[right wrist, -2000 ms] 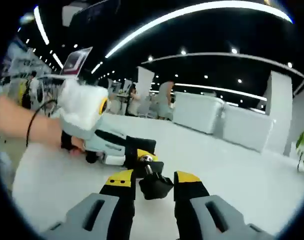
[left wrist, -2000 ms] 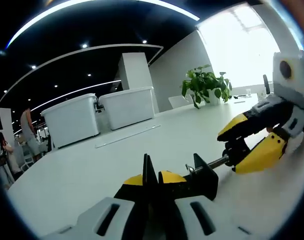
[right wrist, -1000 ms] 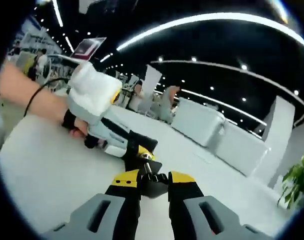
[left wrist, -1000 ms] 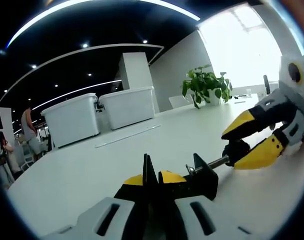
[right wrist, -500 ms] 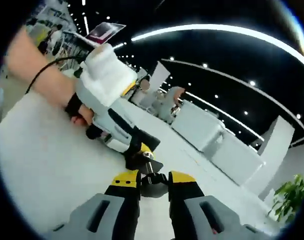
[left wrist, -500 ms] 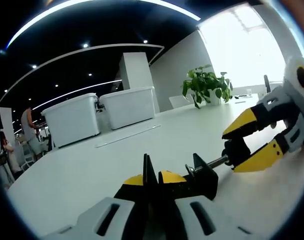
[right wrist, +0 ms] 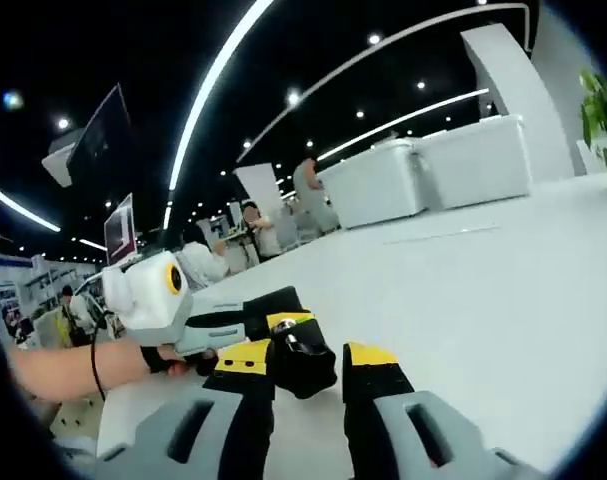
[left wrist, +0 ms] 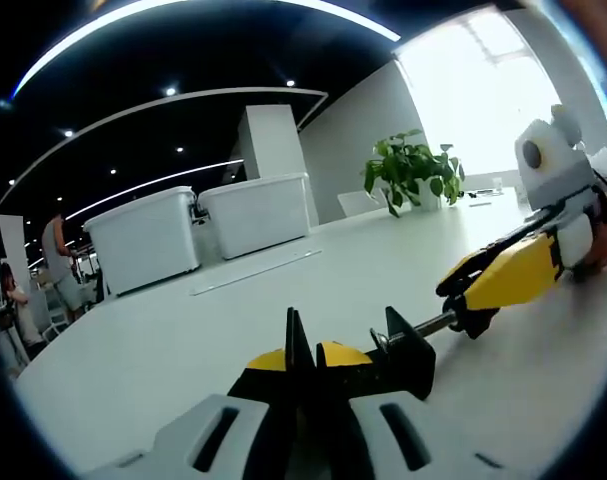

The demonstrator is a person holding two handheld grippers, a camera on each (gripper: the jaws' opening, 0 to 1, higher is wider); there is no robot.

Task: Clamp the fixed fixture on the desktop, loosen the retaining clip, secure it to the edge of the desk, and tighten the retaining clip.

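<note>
The white desk (left wrist: 283, 290) spreads wide under both grippers, with two white bins (left wrist: 198, 230) and a plant (left wrist: 411, 170) at its far side in the left gripper view. People stand in the background of the right gripper view, too small to make out.

The fixture (left wrist: 398, 350), a small black clamp with a steel screw (left wrist: 433, 323) running out of it, lies low over the desk, well in from any edge that can be seen.

The left gripper (left wrist: 305, 365) has its jaws drawn nearly together on the fixture's thin black plate and holds it steady. The right gripper (left wrist: 483, 290) reaches in from the right of that view, and its yellow jaws are pinched on the black knob (right wrist: 301, 365) at the end of the screw. In the right gripper view the same knob sits between that gripper's (right wrist: 305, 362) jaws, touching both, with the left gripper lying just behind it.

The loosening step appears to be in hand: fixture gripped, clip's knob caught, nothing yet on the desk edge. How far the screw is backed out cannot be told. The next move probably calls for a roll of the right wrist to turn the knob while the left keeps the body from twisting. Once the mouth is wide enough, both hands must carry the fixture to the edge.
</note>
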